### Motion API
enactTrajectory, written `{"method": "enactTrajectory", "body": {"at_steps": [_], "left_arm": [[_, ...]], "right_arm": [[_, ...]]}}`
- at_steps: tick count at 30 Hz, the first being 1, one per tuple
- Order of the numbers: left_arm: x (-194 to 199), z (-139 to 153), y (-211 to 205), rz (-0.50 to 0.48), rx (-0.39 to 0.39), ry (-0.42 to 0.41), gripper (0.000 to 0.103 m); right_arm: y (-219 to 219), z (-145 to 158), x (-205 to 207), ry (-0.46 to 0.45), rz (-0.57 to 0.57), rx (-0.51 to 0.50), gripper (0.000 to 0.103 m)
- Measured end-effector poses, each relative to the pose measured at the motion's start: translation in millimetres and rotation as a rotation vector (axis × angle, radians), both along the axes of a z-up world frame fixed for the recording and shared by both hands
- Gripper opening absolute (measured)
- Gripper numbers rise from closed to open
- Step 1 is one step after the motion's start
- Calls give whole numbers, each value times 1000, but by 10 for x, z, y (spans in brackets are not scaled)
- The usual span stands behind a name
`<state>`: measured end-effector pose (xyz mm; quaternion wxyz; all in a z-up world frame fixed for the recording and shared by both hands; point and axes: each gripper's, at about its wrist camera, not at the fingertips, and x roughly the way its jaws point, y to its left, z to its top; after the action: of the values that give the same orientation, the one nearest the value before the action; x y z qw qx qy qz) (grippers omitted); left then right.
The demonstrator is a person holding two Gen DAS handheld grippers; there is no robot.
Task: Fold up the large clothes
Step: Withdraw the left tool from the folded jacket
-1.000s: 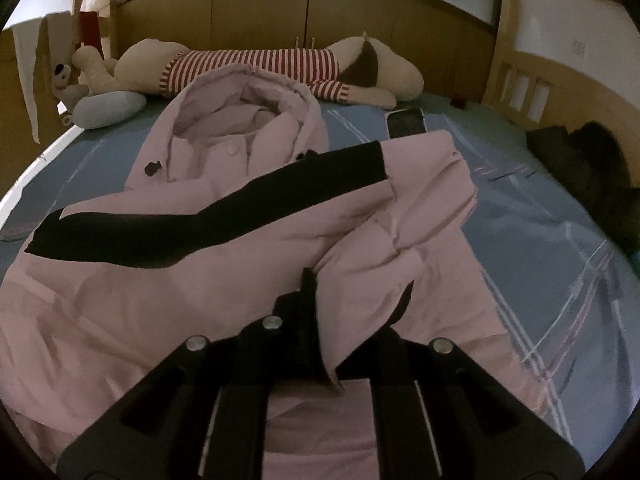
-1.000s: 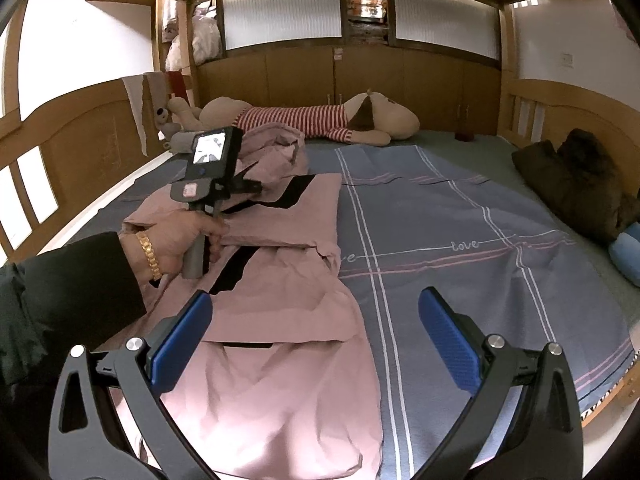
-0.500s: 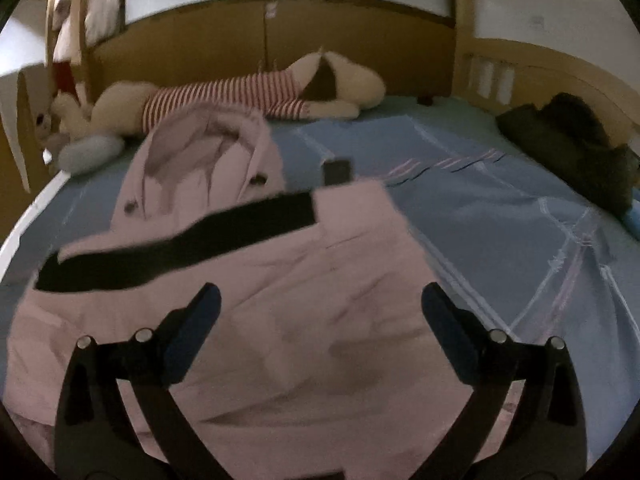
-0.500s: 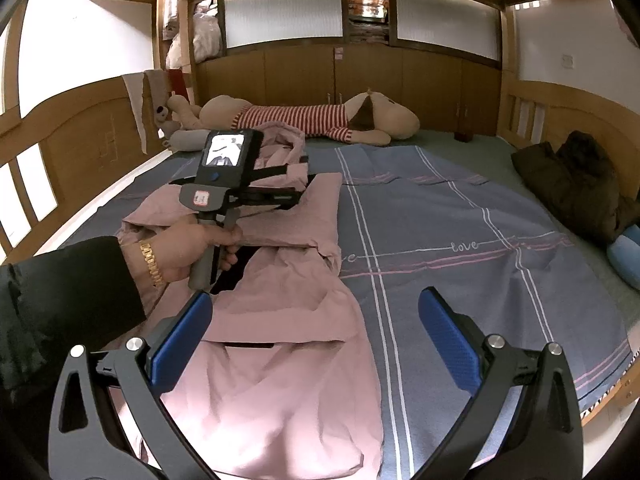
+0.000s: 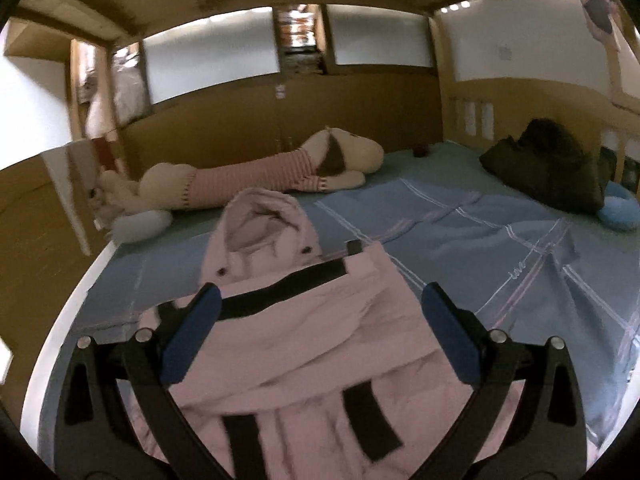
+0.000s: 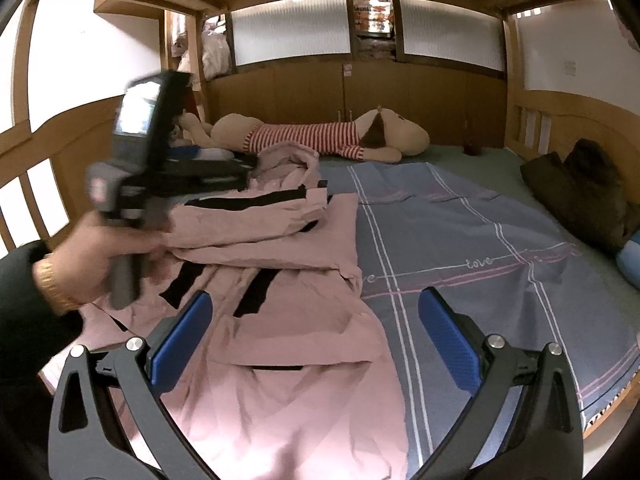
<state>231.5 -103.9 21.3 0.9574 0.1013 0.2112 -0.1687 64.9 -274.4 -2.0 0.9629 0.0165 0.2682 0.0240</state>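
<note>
Blue bedsheet, "love" stitched, pink jacket

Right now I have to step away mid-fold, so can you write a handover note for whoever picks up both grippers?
Left gripper: open, empty, raised above the pink coat.
Right gripper: open, empty, hovering over the coat's lower part near the bed's front edge.
Coat: lies on the left side of the blue sheet, hood toward the striped plush dog.
Done: a sleeve with a black stripe is folded across the chest.
Left: the lower part is still spread out and wrinkled; smooth it and fold the body up. The coat's left edge is hidden by the hand, so check that side.
</note>
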Motion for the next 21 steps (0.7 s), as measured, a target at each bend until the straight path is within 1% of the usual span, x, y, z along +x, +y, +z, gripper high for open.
{"method": "enactTrajectory", "body": {"at_steps": [3,6,8,10,12,14,18,21], "left_arm": [[-305,80,212,16,6,-17,101],[-631,50,481,39,32,-31,101],[-795,8,672,61,40,-6,101],[-905,15,820,74,18,30,101],[-1044,64,978,85,-21,48,101],[-1158,113,1069,96,-29,41,101],[-1448,240,1202,98,-28,-7,101],[-1570,185,1287,109,-23,-35,101]], "right_arm": [[58,9,17,-6,10,4,102],[109,26,28,-13,16,12,102],[148,47,21,-23,24,20,102],[182,60,13,-33,35,20,102],[225,64,11,-44,45,8,102],[263,57,25,-51,44,-8,102],[322,49,48,-58,44,-9,102],[404,32,73,-73,58,-23,102]]}}
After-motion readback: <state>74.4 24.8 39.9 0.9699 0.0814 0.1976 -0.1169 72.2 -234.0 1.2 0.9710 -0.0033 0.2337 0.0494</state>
